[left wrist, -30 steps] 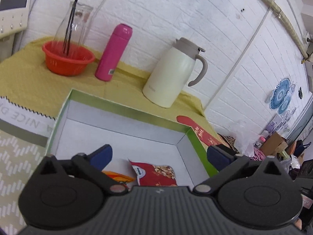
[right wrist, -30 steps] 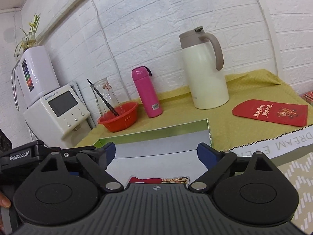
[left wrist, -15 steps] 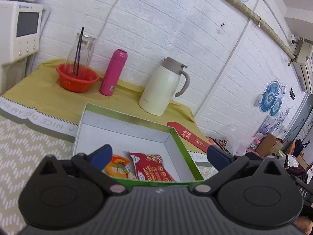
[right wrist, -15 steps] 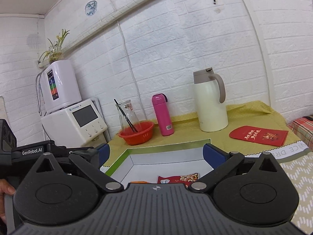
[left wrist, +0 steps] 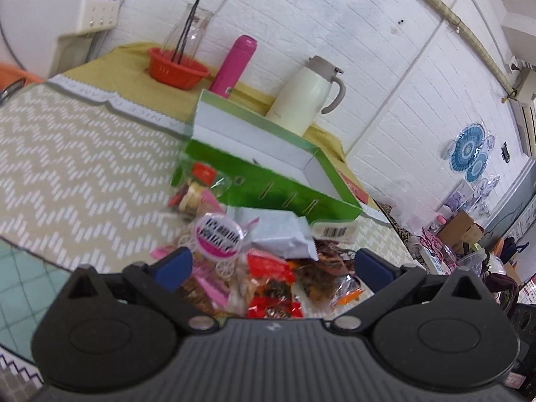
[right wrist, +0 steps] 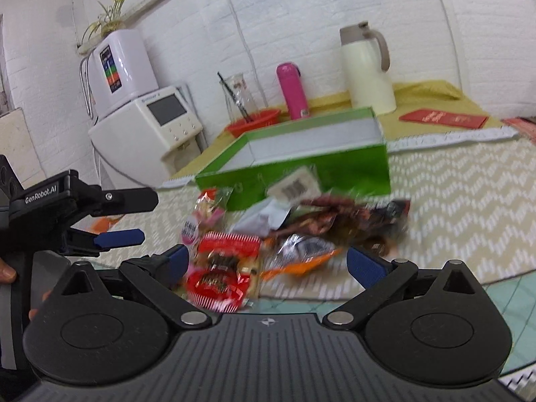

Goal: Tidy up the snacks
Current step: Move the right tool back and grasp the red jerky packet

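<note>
Red snack packet (right wrist: 222, 269) just ahead of right gripper (right wrist: 264, 263), jaws wide, empty.

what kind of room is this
Probably a lived-in home room, kitchen or dining corner: a cloth-covered table against a white brick wall, a thermos jug, a countertop water dispenser, and snack packets piled by a green box.
</note>
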`<state>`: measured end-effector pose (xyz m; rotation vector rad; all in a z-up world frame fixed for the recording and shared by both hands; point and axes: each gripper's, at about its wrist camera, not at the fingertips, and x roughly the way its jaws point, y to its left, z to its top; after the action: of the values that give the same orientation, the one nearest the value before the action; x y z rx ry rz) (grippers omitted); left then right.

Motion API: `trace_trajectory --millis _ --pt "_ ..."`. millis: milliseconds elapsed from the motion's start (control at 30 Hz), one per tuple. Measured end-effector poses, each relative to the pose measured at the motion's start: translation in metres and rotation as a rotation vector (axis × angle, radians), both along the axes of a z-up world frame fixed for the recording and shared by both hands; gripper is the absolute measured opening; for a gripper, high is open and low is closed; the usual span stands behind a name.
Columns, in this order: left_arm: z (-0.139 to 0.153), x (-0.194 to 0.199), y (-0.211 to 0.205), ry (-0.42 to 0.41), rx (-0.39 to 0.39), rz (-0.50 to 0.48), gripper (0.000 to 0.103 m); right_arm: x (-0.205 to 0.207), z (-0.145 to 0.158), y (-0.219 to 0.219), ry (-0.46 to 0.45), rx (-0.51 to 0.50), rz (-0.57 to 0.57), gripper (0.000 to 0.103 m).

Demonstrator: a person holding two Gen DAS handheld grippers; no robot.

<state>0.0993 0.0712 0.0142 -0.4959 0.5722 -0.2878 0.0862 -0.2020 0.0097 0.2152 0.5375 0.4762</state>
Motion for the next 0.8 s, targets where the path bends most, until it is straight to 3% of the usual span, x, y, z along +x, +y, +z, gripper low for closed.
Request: trace_trajectory --millis 200,433,500,667,800 --pt "-0.013 -0.021 0.024 0.018 0.041 0.066 0.103 0.006 -0.017 0.051 0.060 -0.080 0.095 0.103" --pt "-0.021 -0.031 0.039 0.025 0.040 0.069 0.103 0.028 -0.022 0.094 0.044 -0.223 0.079 0.103" --pt "-0.022 -0.033 0.038 0.021 0.035 0.045 0.103 0.025 -0.023 0.092 0.016 -0.264 0.049 0.103" --pt "-0.024 -0.030 0.023 0.005 0.047 -0.039 0.102 0.007 -0.020 0.058 0.010 -0.194 0.050 0.101" --pt "-0.030 -0.017 0.010 0.028 0.094 -0.050 0.102 -0.009 -0.018 0.039 0.006 -0.207 0.025 0.102"
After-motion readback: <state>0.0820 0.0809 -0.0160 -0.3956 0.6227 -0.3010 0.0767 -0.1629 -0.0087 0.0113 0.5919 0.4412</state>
